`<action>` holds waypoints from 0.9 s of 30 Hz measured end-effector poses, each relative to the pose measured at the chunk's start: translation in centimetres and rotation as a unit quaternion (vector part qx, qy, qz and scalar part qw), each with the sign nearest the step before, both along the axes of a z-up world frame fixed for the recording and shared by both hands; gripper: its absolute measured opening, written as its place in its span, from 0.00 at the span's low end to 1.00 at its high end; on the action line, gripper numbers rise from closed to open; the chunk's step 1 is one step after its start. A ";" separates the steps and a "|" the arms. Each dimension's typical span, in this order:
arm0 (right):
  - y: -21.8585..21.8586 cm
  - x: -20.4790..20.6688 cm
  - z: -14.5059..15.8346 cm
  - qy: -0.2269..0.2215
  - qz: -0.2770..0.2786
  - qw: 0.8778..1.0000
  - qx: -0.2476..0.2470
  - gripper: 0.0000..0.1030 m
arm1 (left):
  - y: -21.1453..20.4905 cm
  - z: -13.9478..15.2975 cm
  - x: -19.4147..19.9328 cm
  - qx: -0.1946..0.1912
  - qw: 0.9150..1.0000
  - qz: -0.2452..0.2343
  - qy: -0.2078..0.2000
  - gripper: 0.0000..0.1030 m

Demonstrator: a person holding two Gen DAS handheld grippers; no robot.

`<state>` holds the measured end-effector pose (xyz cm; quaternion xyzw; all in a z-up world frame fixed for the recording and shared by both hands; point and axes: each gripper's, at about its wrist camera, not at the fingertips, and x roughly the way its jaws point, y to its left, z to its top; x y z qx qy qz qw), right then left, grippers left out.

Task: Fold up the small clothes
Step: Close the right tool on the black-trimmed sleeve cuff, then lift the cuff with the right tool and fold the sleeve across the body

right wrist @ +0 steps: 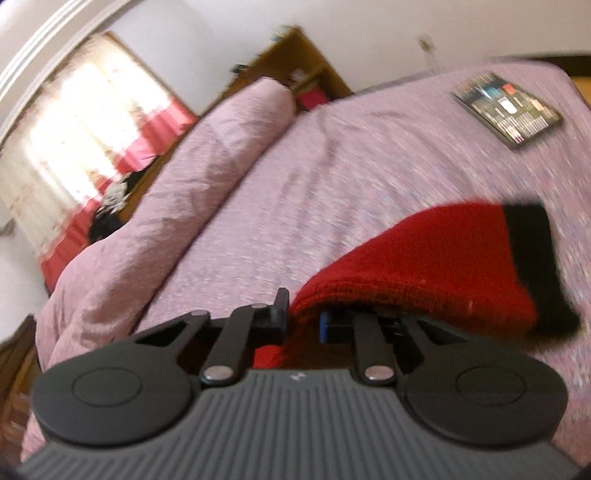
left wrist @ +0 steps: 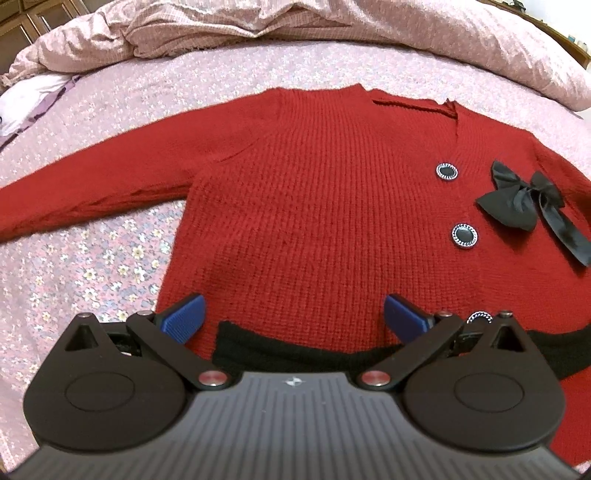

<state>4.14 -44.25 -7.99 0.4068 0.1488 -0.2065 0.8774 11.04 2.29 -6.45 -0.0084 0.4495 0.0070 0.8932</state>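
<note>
Red cardigan (left wrist: 314,206) lies flat on the floral bedspread (left wrist: 92,258), hem right under the wide-open left gripper (left wrist: 293,314). Right gripper (right wrist: 303,317) is pinching its sleeve (right wrist: 424,266), lifted off the bedspread.

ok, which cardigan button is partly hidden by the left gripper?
The lowest button, by the black hem, tucked behind the left gripper's right finger linkage. The upper button and middle button show fully.

Bare bed (left wrist: 92,258) lies open left of the sweater (left wrist: 314,221), below its outstretched sleeve (left wrist: 92,184). The bunched duvet (left wrist: 295,29) blocks the far edge. In the right view, open bed stretches beyond the lifted sleeve; a book (right wrist: 508,107) sits near the far corner.
</note>
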 end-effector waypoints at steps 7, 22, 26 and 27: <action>2.1 1.4 3.7 -0.041 0.043 0.997 -0.058 0.15 | 0.7 1.2 -0.6 0.002 1.000 0.006 -0.013 1.00; 14.8 7.2 9.6 -0.114 0.222 0.958 -0.142 0.15 | 3.1 1.8 -1.4 -0.008 0.999 0.030 -0.025 1.00; 18.4 8.6 9.8 -0.115 0.259 0.942 -0.178 0.15 | 3.9 1.6 -1.4 -0.011 0.999 0.040 -0.026 1.00; 19.2 9.1 9.6 -0.108 0.272 0.938 -0.185 0.15 | 4.0 1.6 -1.4 -0.012 0.999 0.043 -0.025 1.00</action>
